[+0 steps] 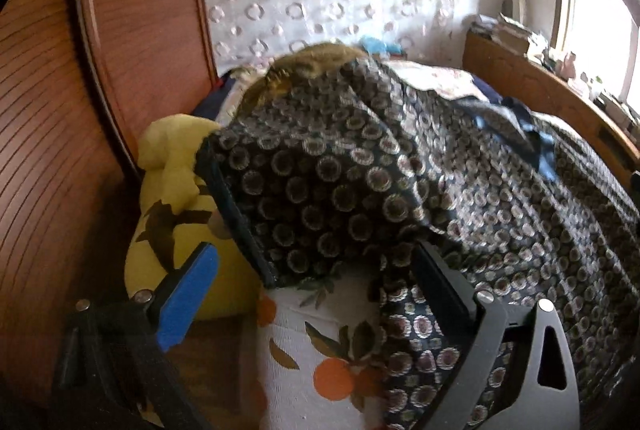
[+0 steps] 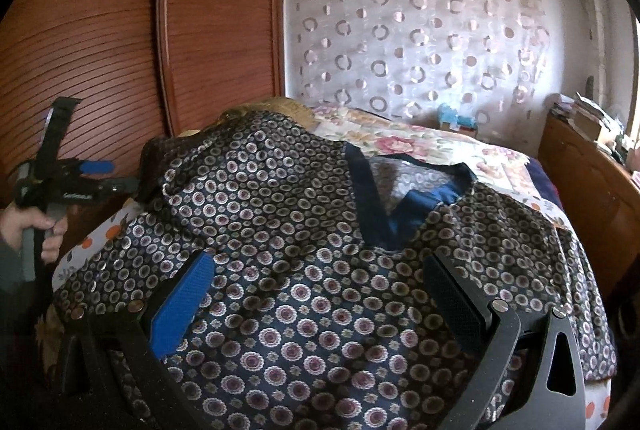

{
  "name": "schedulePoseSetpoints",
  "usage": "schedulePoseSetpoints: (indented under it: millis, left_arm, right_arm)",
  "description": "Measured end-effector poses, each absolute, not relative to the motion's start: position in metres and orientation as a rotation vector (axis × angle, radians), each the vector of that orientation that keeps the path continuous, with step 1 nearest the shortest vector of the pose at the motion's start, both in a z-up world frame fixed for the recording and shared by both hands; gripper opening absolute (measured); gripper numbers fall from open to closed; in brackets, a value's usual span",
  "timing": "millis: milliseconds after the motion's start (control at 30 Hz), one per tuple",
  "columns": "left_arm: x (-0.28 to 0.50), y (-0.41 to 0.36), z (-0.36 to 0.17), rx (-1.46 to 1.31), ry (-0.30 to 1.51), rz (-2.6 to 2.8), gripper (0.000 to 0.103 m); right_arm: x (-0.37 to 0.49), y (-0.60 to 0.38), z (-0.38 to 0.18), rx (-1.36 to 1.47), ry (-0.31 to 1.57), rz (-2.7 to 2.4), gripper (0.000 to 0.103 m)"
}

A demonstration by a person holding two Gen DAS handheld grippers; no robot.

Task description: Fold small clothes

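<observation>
— On the bed (image 2: 420, 133) the patterned top (image 2: 320, 230) lay spread; your left gripper (image 1: 316, 282) & right gripper (image 2: 320, 290) both gaped wide, holding nothing.

— Risk?

— You could've pinched the orange-print sheet (image 1: 320, 342) w/ the hem.

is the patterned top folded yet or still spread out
Spread out, rumpled: the top drapes across the bed, its neckline open, with no neat fold visible.
</observation>
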State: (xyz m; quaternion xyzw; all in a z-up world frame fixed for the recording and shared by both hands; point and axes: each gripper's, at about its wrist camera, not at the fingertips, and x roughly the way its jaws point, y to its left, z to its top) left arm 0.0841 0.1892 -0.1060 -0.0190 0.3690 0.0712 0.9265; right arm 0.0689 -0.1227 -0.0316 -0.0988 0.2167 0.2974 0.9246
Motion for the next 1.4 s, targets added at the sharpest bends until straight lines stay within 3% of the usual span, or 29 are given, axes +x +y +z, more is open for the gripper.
schedulePoseSetpoints:
  millis: [233, 433, 600, 1000, 1300, 1367, 1400]
  left_arm:
    - [0.105, 0.189, -0.128, 0.019, 0.849, 0.147, 0.081]
    - [0.117, 0.195, -0.131, 0.018, 0.866, 0.184, 0.059]
    - [0.113, 0.198, -0.118, -0.003, 0.796, 0.197, 0.007]
    - [0.116, 0.171, -0.051, -0.002, 0.618, 0.097, 0.003]
    - [0.115, 0.109, -0.039, 0.053, 0.628, -0.052, 0.003]
    - [0.105, 0.102, -0.04, 0.056, 0.633, -0.062, 0.009]
    - [0.101, 0.103, -0.04, 0.052, 0.634, -0.071, 0.018]
  right_arm:
    - [0.07, -0.123, -0.032, -0.211, 0.458, 0.608, 0.103]
    - [0.073, -0.123, -0.037, -0.204, 0.468, 0.602, 0.103]
    - [0.074, -0.128, -0.038, -0.195, 0.475, 0.593, 0.103]
    - [0.076, -0.145, -0.038, -0.153, 0.486, 0.568, 0.103]
    - [0.075, -0.161, -0.038, -0.129, 0.495, 0.55, 0.103]
    - [0.076, -0.162, -0.038, -0.131, 0.498, 0.546, 0.103]
    - [0.077, -0.163, -0.038, -0.131, 0.501, 0.545, 0.103]
